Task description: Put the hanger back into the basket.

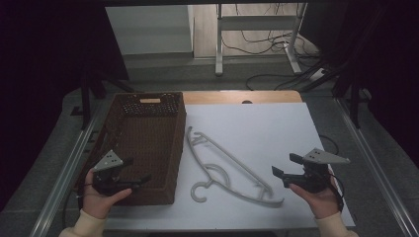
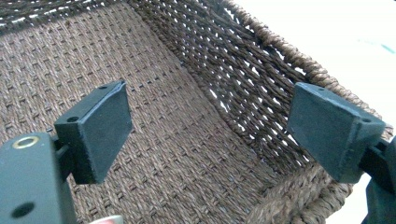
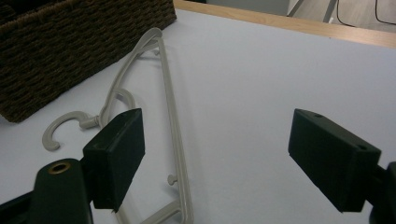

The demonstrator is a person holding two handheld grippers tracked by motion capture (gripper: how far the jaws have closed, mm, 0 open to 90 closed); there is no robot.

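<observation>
Hanger (image 1: pixel 225 168): one pale grey plastic clothes hanger lies flat on the white table (image 1: pixel 276 133), just right of the basket and apart from it. In the high view its hook sits at the near end, at about 7 o'clock from the table's centre, and its long bar runs from about 11 o'clock down to about 5 o'clock.

Right gripper (image 1: pixel 282 167): held in the person's right hand (image 1: pixel 318 195) above the near right part of the table, at about 3 o'clock from the hanger and clear of it. Its jaws stand wide apart with nothing between them. In the right gripper view the hanger (image 3: pixel 170 121) lies on the table beyond the left-hand jaw.

Left gripper (image 1: pixel 138 172): held in the left hand (image 1: pixel 99 197) over the near end of the brown woven basket (image 1: pixel 148 131). Its jaws are spread wide and empty, pointing into the basket's woven interior (image 2: pixel 177 140).

Beyond the table's far edge, a grey floor carries loose cables (image 1: pixel 267 42).
</observation>
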